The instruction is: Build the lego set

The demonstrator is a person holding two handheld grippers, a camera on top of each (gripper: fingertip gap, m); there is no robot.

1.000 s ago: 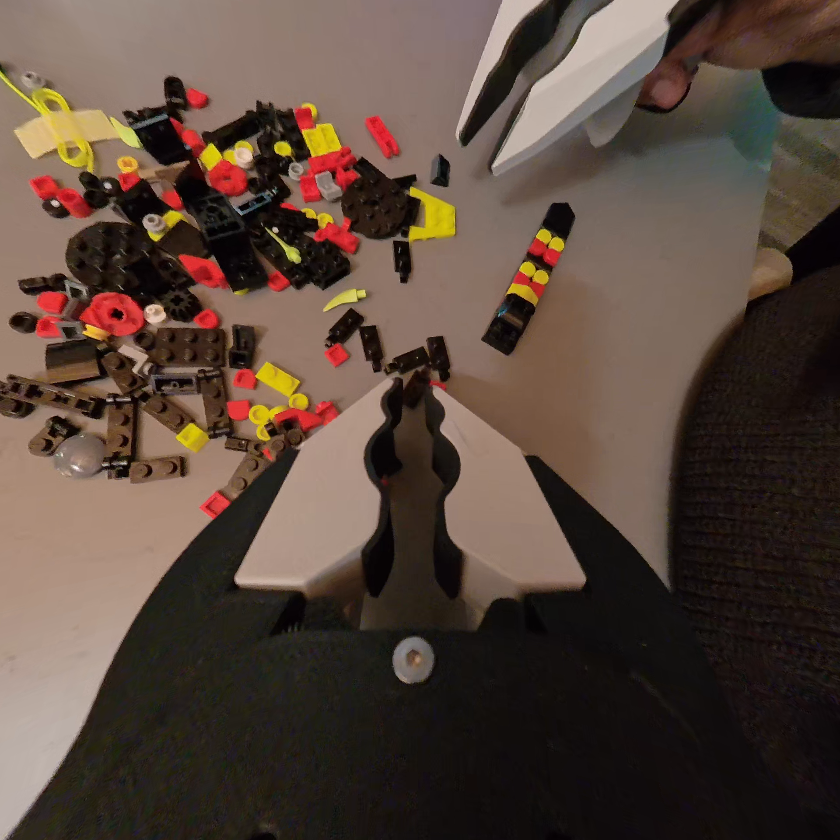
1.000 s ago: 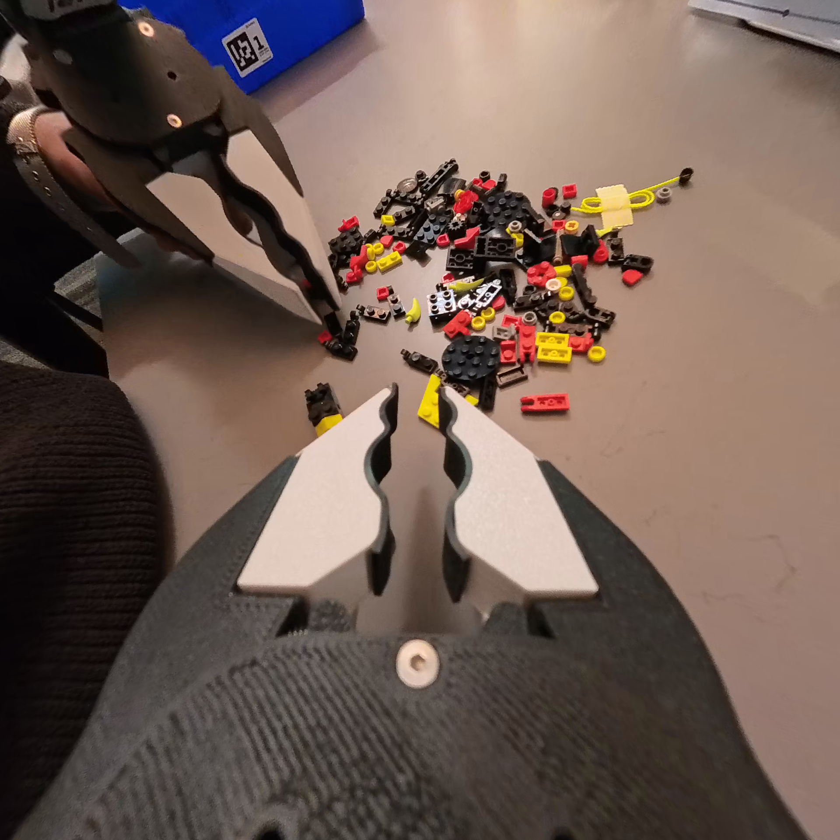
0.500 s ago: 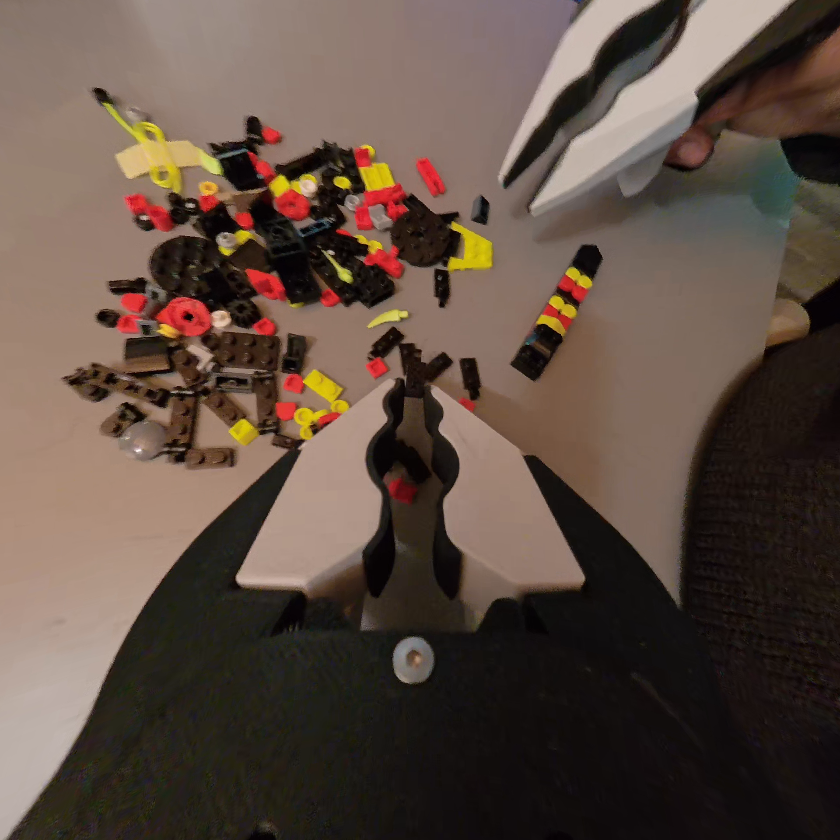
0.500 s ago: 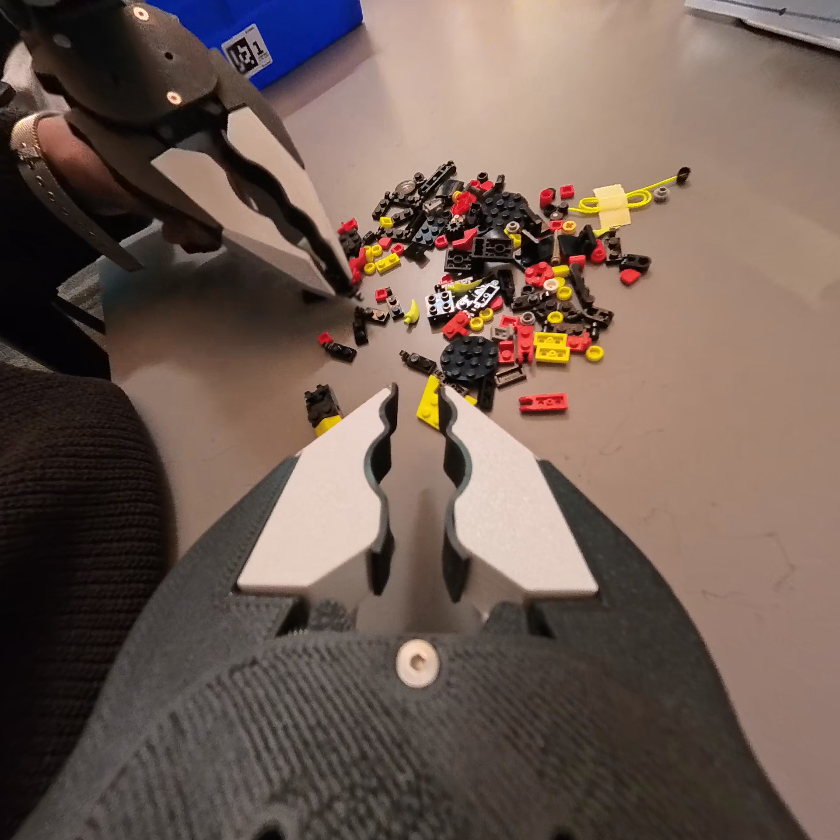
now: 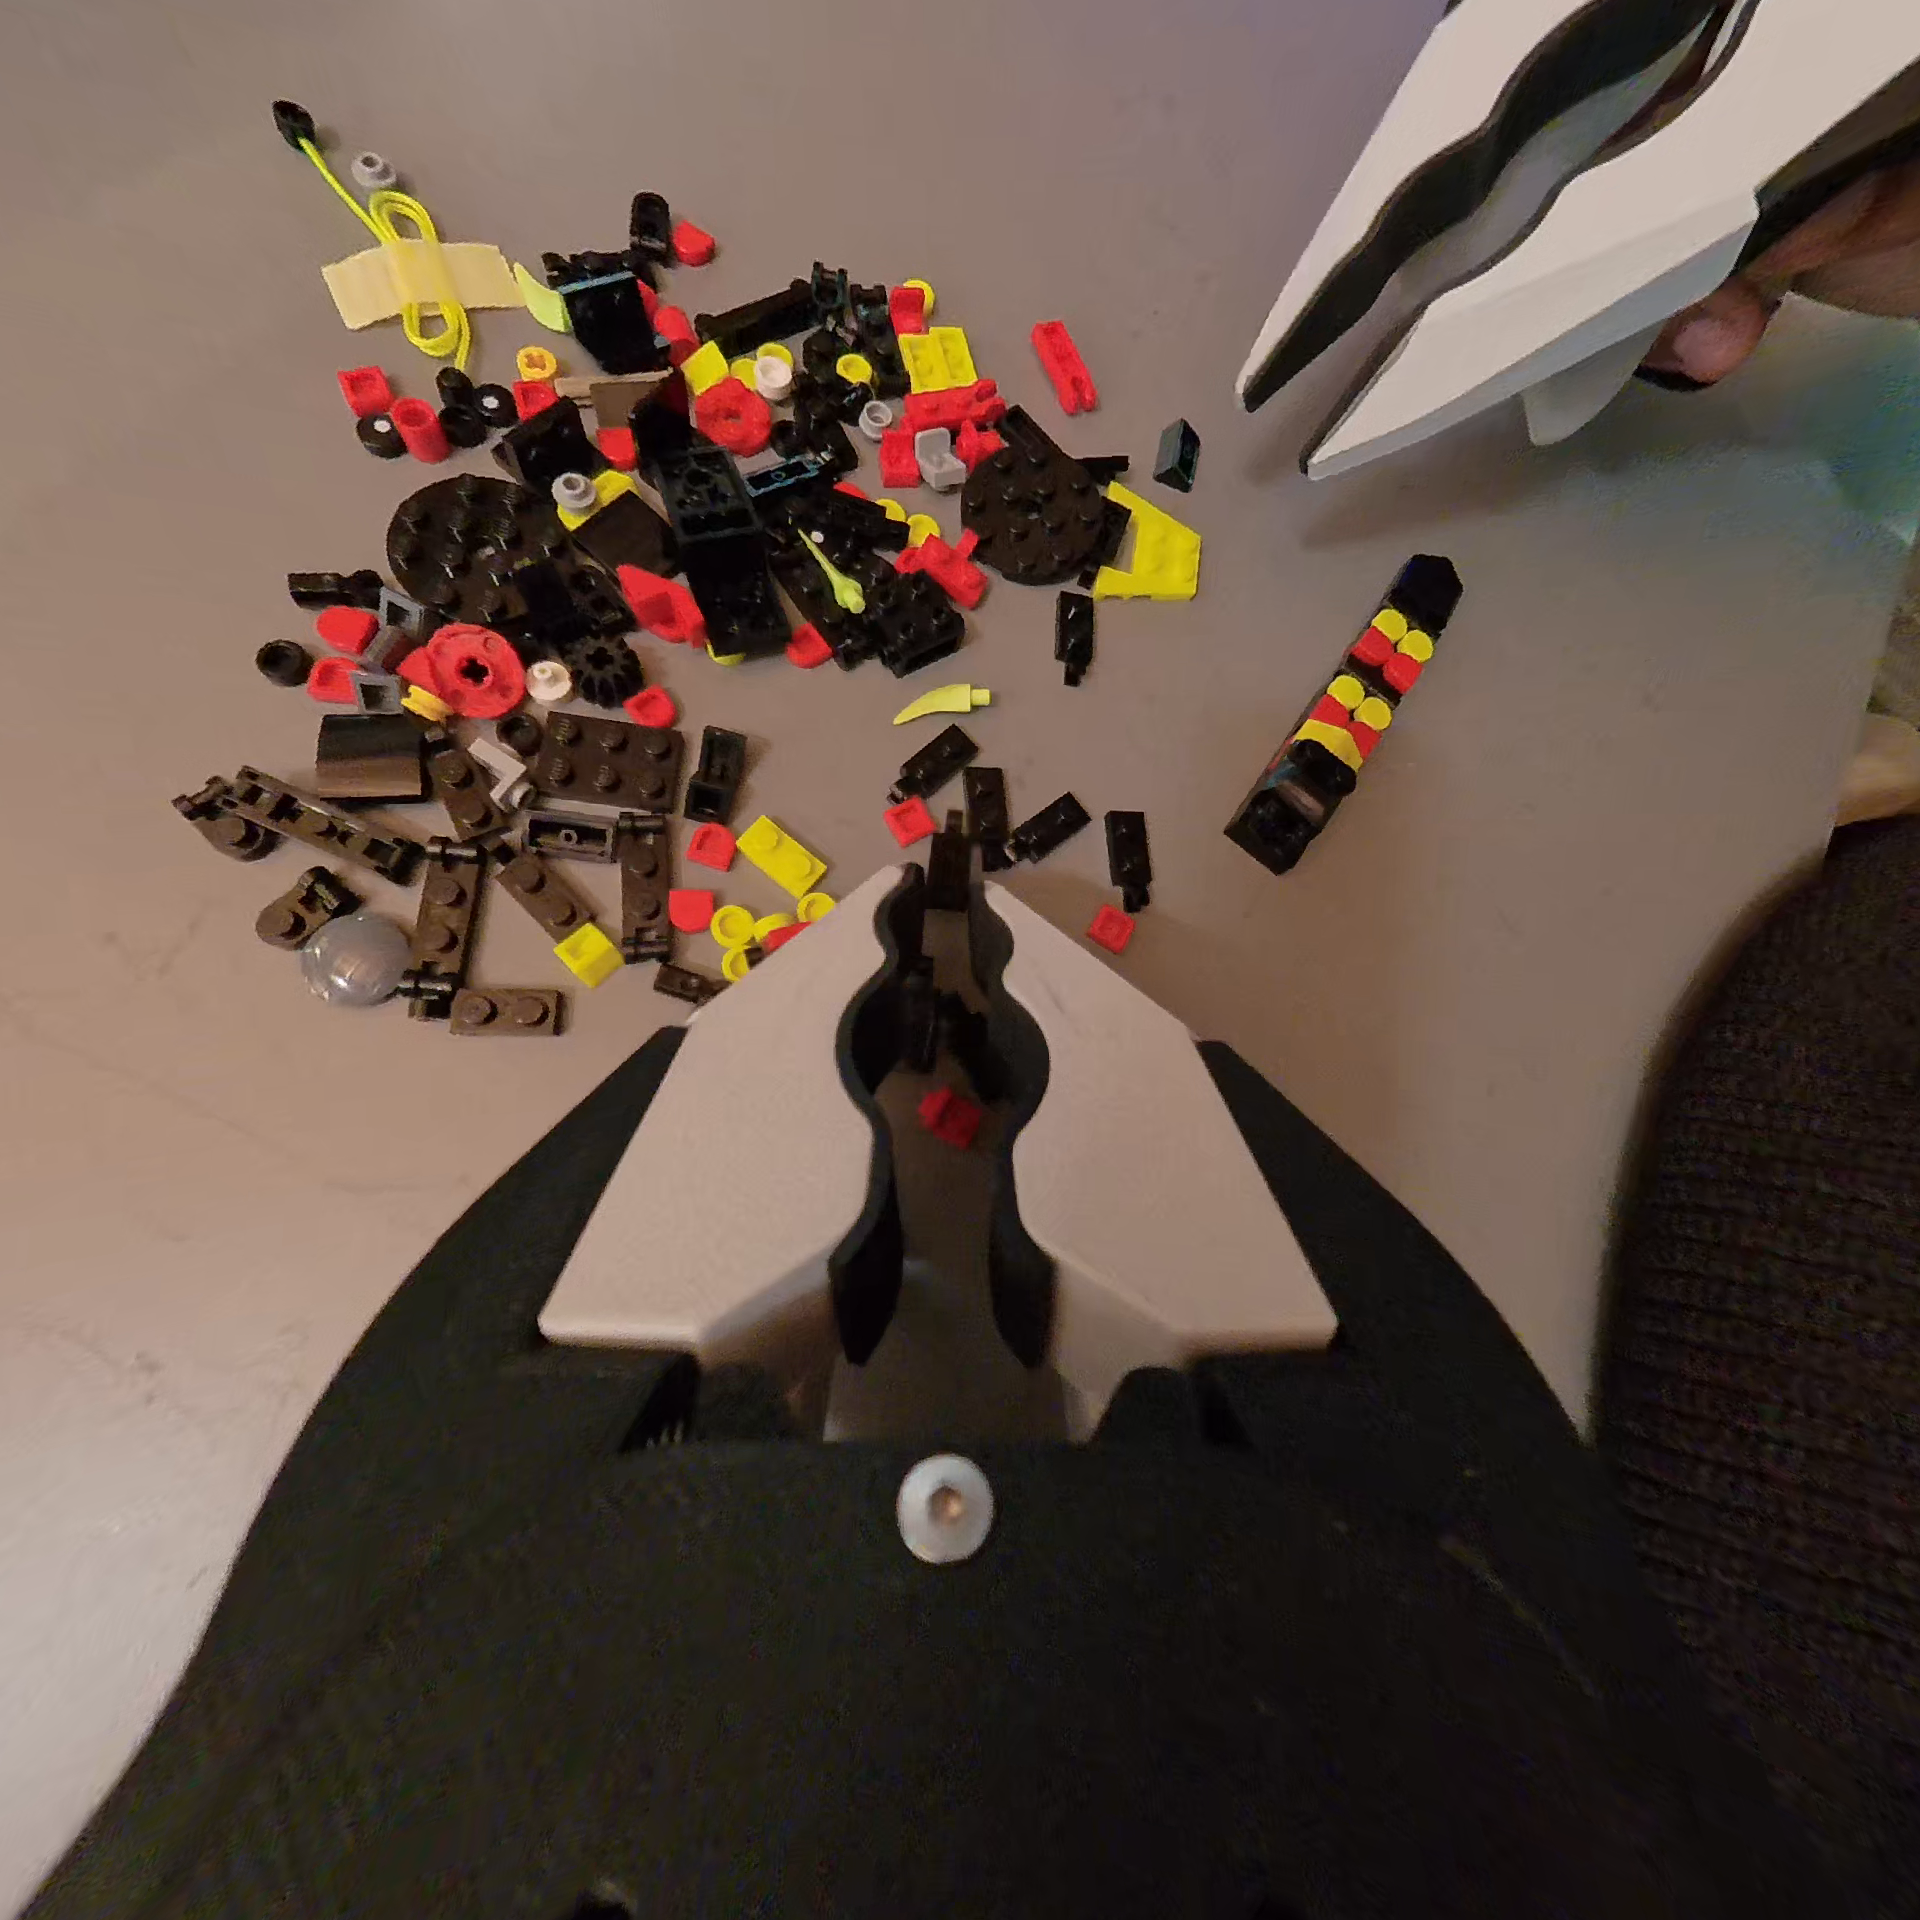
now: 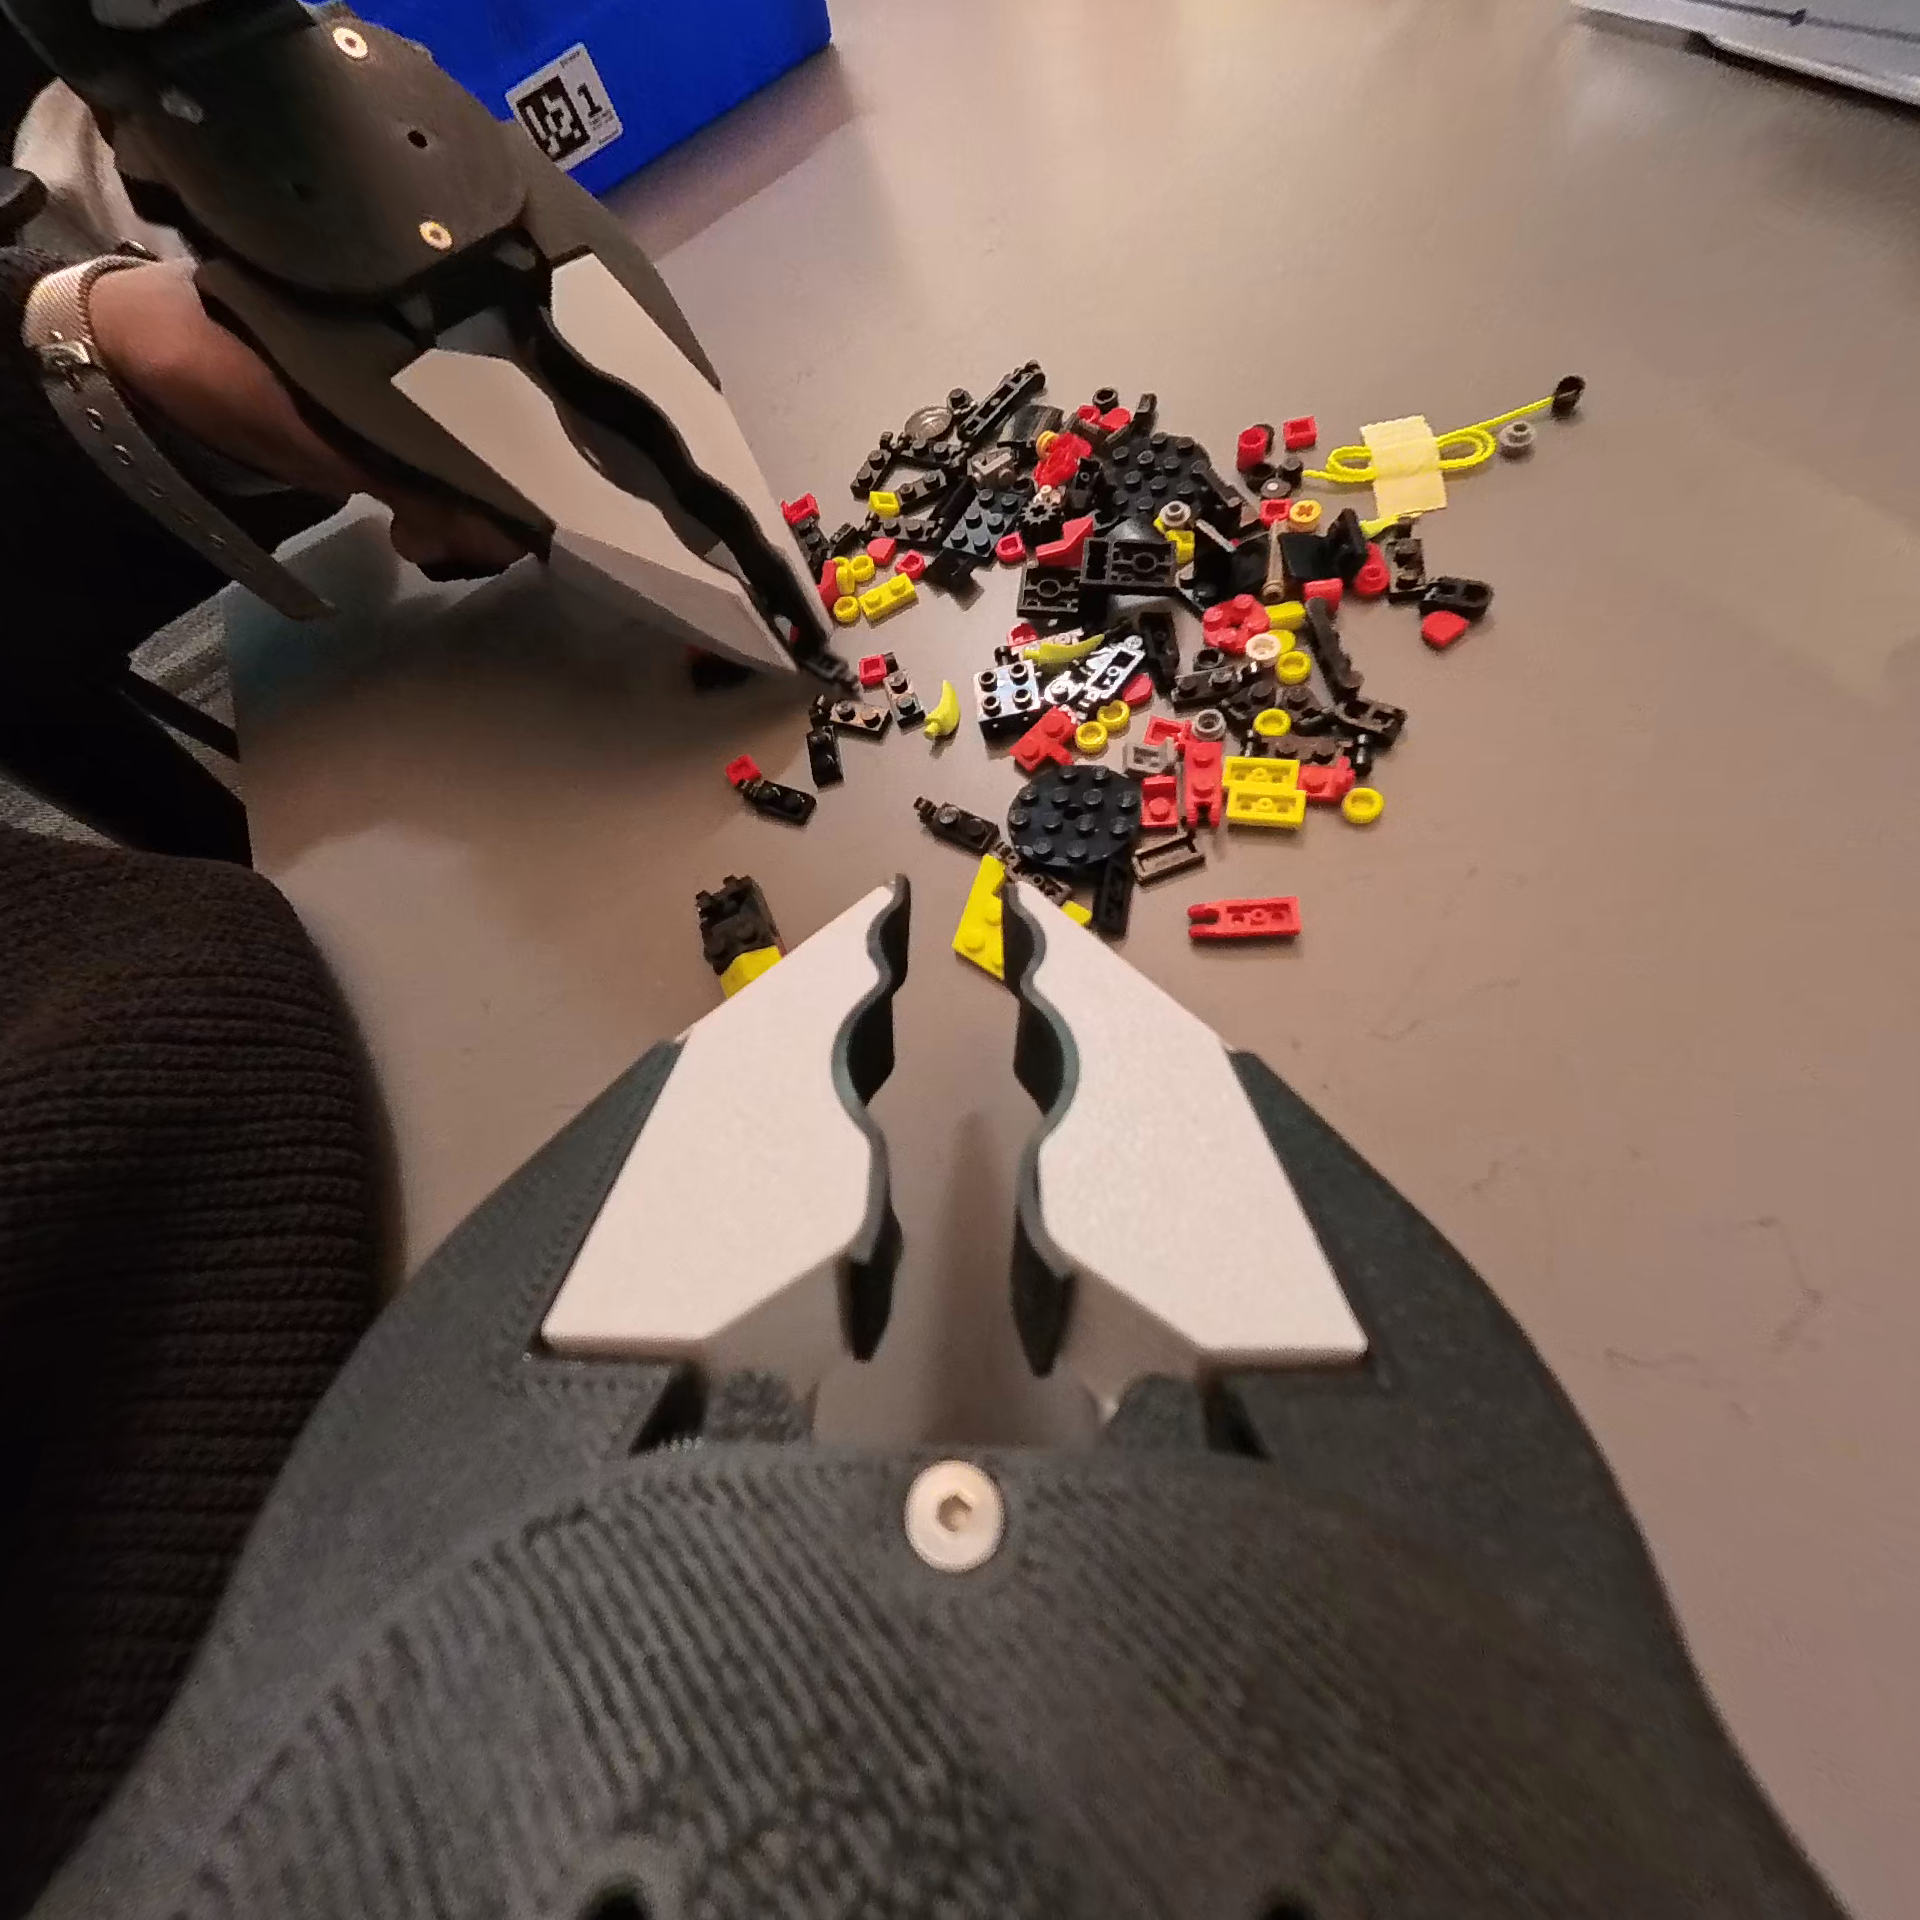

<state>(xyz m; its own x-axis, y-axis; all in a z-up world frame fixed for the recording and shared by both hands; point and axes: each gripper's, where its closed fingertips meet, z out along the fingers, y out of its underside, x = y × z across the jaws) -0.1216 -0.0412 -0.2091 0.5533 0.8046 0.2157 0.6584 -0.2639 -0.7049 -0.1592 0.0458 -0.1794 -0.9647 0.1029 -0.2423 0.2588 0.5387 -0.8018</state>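
A small black lego plate sits pinched between the tips of the left gripper, which is clamped together on it; in the right wrist view the piece juts from those tips, close over the grey-brown table, but whether it is touching the surface I cannot tell. Beneath the closed fingers a loose red square tile shows through the gap between them, lying on the table. Just beside the held plate are a few more black clip plates and a red square tile. Beyond them spreads the main scatter of black, red and yellow lego pieces, with a black round studded plate and a yellow wedge plate on its right side, and a neon-yellow string taped to a pale strip at its far left. Well apart to the right, near the table's near edge, lies a partly built black bar topped with red and yellow round tiles. The right gripper hangs above the table with its fingers apart and nothing between them, the bar just beside its left finger. A blue bin stands at the table's far left corner. A hand with a grey strap holds the left gripper.
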